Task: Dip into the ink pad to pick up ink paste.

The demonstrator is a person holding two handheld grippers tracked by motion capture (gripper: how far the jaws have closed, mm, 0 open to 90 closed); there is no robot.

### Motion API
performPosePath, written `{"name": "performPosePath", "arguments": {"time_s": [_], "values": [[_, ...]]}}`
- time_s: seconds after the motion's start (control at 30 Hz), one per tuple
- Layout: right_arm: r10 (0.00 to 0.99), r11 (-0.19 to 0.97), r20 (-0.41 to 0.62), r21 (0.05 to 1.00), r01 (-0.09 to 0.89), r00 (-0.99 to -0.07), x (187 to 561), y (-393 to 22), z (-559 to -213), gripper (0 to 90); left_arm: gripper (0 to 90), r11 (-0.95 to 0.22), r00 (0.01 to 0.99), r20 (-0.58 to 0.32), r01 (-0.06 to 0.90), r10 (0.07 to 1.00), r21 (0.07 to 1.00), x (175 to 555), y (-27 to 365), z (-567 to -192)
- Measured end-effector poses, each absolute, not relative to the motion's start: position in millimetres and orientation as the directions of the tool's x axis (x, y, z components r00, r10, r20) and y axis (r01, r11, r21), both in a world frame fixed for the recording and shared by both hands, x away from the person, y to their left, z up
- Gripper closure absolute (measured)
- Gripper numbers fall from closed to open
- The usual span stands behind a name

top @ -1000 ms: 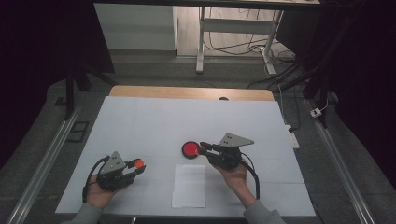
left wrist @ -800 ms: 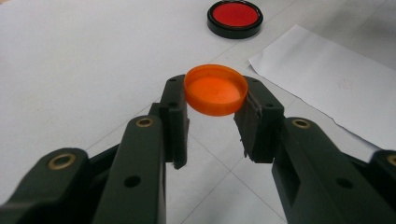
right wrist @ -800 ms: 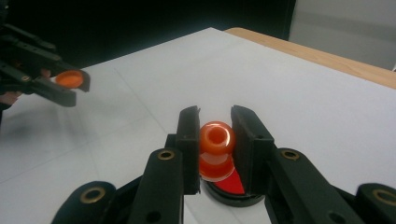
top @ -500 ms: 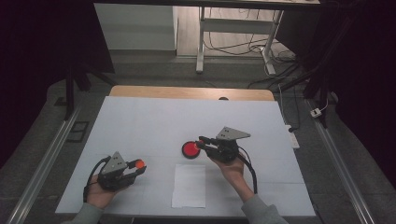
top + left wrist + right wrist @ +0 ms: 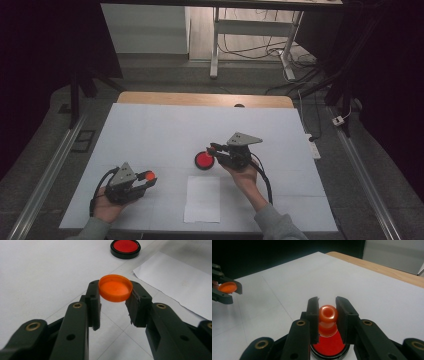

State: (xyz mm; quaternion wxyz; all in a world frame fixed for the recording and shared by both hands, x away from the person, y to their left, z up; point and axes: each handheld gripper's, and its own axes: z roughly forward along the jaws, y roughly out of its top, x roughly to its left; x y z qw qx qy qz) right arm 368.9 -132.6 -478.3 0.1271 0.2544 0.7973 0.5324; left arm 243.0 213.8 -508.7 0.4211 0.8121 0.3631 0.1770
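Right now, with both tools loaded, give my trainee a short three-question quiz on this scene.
1. True or false: the left tool grips the orange cap by its rim.
2. What lies directly under the round-topped orange stamp in the right tool?
A. the white paper sheet
B. the red ink pad
C. bare table
3. In the high view, on which side of the ink pad does the paper sheet lie: nearer the person or farther away?

Key: 1 true; 2 B; 3 nearer the person.
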Motion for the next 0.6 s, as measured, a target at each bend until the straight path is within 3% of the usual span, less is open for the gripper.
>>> {"name": "performPosePath", "arguments": {"time_s": [0.6], "values": [[0.549, 0.291, 0.072, 0.917, 0.272, -0.833, 386.8, -124.0, -473.9, 72.3, 64.9, -0.378, 0.676, -0.028, 0.445, 0.736, 0.812, 245.7, 213.3, -509.4]]}}
